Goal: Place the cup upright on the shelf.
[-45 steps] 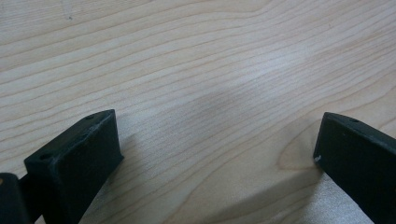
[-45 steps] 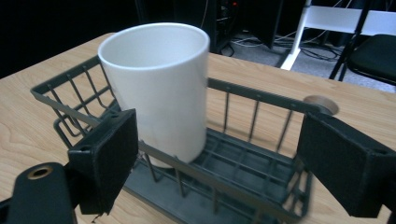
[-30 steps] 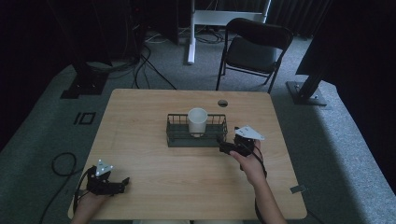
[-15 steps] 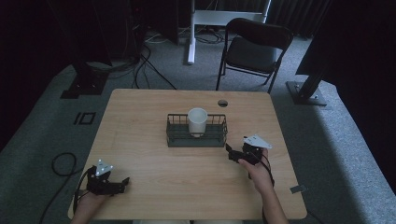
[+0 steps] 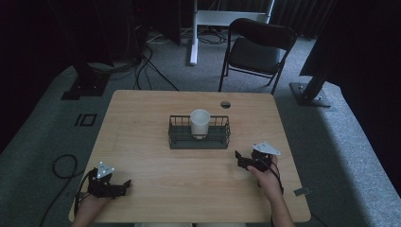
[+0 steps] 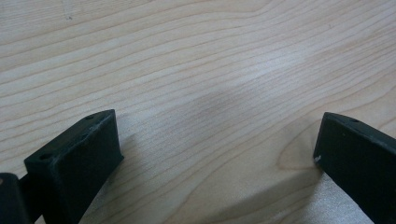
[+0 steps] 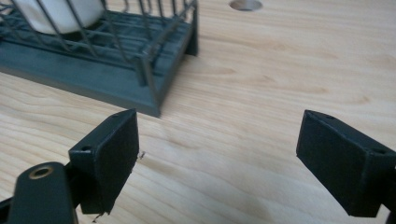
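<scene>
Right gripper [image 5: 241, 158] low over the table [image 5: 142, 118], its 2 jaws wide apart and holding nothing, basket [image 5: 199, 139] just ahead to its left, white cup [image 5: 200, 123] inside, left gripper [image 5: 124, 185] wide too, far off.

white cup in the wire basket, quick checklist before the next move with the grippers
1. White cup upright inside the wire basket: ok.
2. Right gripper jaws open, nothing between them: ok.
3. Right gripper apart from the basket, off its right end: ok.
4. Left gripper jaws open over bare table: ok.
5. Basket flat on the table: ok.
6. Cup empty: cannot tell.
</scene>
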Demonstrator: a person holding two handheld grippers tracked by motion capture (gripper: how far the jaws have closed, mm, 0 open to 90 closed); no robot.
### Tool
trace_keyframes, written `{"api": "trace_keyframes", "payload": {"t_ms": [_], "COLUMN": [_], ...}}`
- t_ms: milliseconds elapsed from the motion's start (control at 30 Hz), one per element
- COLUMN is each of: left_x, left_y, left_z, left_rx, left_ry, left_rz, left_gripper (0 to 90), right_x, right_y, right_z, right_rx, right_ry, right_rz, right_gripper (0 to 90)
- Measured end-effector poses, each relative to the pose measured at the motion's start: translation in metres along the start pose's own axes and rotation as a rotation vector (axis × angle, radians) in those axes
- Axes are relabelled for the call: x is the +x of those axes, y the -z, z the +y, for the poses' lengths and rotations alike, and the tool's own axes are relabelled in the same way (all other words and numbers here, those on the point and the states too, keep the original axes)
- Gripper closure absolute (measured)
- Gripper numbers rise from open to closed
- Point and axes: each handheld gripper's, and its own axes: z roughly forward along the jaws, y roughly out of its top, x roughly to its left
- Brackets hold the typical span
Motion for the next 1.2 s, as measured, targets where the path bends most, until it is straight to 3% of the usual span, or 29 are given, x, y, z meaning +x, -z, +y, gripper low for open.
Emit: {"api": "trace_keyframes", "payload": {"t_ms": [67,400,500,867,1000,1200], "left_x": [0.0,0.0,0.0,0.0,0.0,0.0], "left_y": [0.0,0.0,0.0,0.0,0.0,0.0], "left_z": [0.0,0.0,0.0,0.0,0.0,0.0], "left_rx": [0.0,0.0,0.0,0.0,0.0,0.0], "left_ry": [0.0,0.0,0.0,0.0,0.0,0.0], "left_rz": [0.0,0.0,0.0,0.0,0.0,0.0], "left_gripper": [0.8,0.8,0.8,0.8,0.8,0.8], "right_x": [-0.002,-0.016,-0.022,-0.037,-0.039,-0.038], "right_y": [0.001,0.007,0.01,0.017,0.017,0.017], "right_z": [-0.002,-0.018,-0.02,-0.027,-0.028,-0.028], "right_rx": [0.005,0.071,0.079,0.187,0.208,0.217], "right_ry": [-0.022,-0.019,-0.063,-0.067,-0.081,-0.065], "right_rz": [-0.001,-0.071,-0.089,-0.167,-0.159,-0.158], "right_gripper": [12.9,12.7,12.3,12.2,12.2,11.6]}}
